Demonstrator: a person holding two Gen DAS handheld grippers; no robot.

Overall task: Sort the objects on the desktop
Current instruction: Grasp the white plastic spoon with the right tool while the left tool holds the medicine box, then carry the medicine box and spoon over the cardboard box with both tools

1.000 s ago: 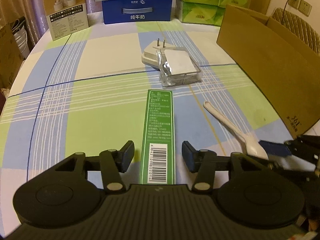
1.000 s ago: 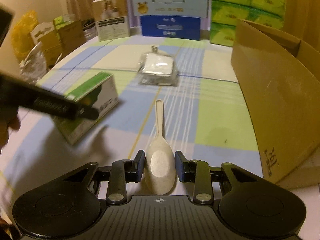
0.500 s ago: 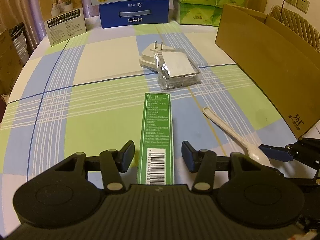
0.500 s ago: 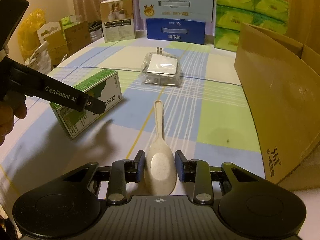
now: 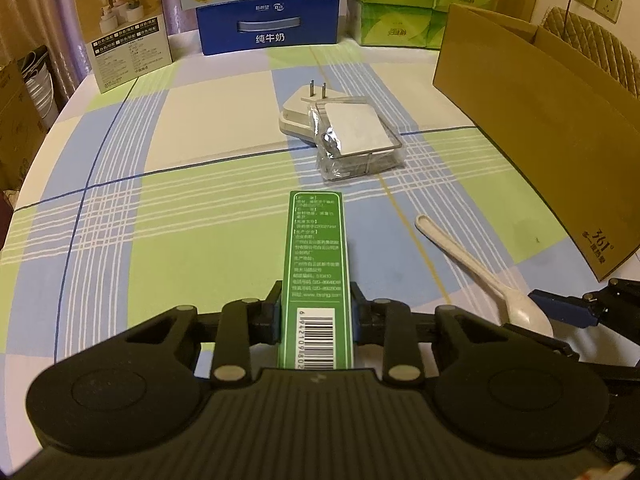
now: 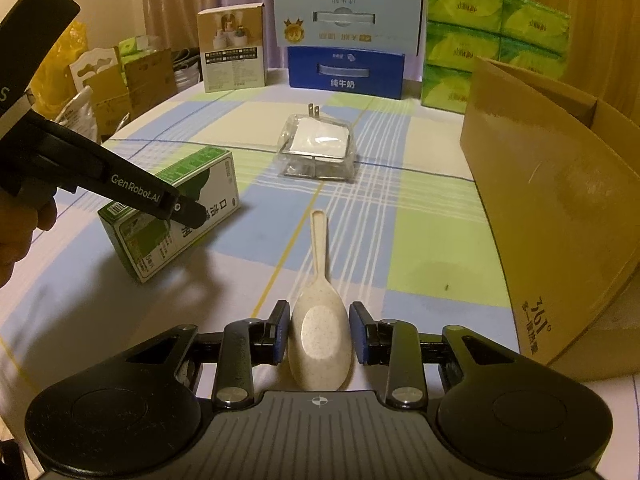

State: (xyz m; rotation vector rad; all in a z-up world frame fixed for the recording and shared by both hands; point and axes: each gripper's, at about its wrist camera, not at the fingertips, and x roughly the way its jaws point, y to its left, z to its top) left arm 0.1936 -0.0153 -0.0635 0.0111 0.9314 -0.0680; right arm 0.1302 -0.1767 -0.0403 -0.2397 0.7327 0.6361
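A long green box [image 5: 316, 248] lies on the checked tablecloth, and my left gripper [image 5: 316, 312] is shut on its near end, by the barcode. In the right wrist view the same green box [image 6: 208, 188] sits left of centre with a left finger [image 6: 160, 200] across it and a hand behind. A beige speckled spoon [image 6: 320, 332] lies with its handle pointing away. My right gripper [image 6: 320, 334] is shut on its bowl, pads against both sides. The left wrist view shows the spoon [image 5: 460, 256] and a blue right fingertip [image 5: 560, 308] at lower right.
A large open cardboard box [image 5: 540, 140] stands along the right side. Mid-table lie a clear packet with a white pad [image 5: 356, 140] and a white plug adapter [image 5: 296, 116]. Milk cartons [image 5: 268, 36], green tissue packs [image 5: 396, 24] and a tan product box [image 5: 124, 32] line the back.
My left gripper's fingers have closed from wide apart onto the green box. The right gripper has kept its hold around the spoon bowl.
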